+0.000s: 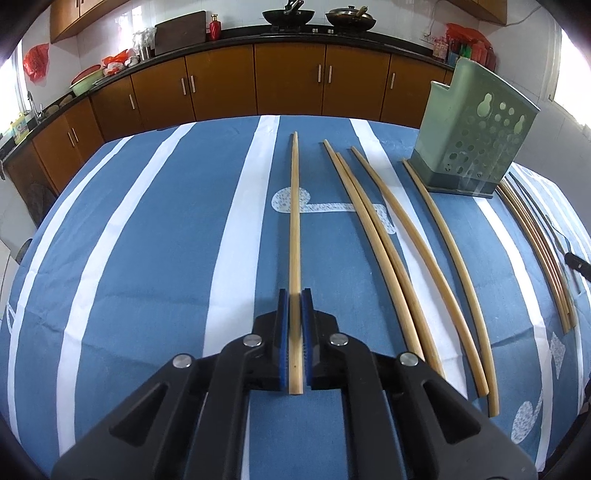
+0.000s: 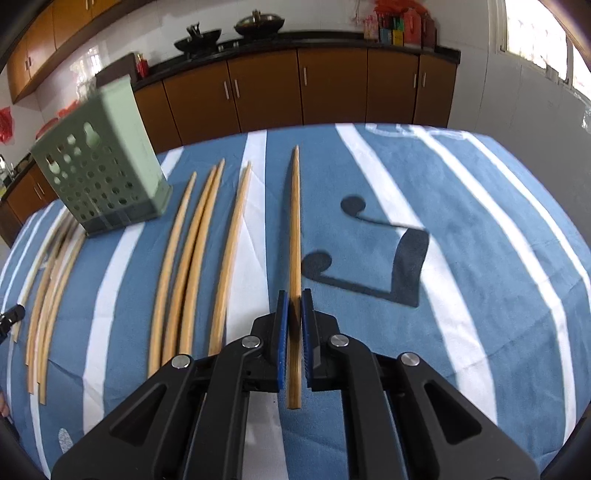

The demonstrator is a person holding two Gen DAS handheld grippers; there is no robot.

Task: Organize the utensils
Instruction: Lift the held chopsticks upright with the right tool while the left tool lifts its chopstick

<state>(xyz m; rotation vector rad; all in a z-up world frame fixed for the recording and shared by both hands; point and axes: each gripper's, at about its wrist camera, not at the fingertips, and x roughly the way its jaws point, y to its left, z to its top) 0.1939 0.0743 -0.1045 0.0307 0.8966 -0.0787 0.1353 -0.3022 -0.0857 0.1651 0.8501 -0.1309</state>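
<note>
Each hand-held gripper, left (image 1: 295, 295) and right (image 2: 294, 295), clamps one chopstick (image 1: 294, 221) (image 2: 294, 229) pointing straight ahead along its fingers, the green perforated holder (image 1: 476, 147) (image 2: 103, 173) standing upright on the bench between them, equally near both.

A home kitchen; brown wooden cabinets (image 1: 288, 79) run under a dark countertop (image 1: 240, 35) along a white tiled wall; two woks (image 1: 288, 15) sit on a stove; a cutting board (image 1: 180, 32) leans at the wall; a sink tap (image 1: 32, 103) stands at the left; a blue striped cloth (image 1: 147, 240) covers the table.
</note>
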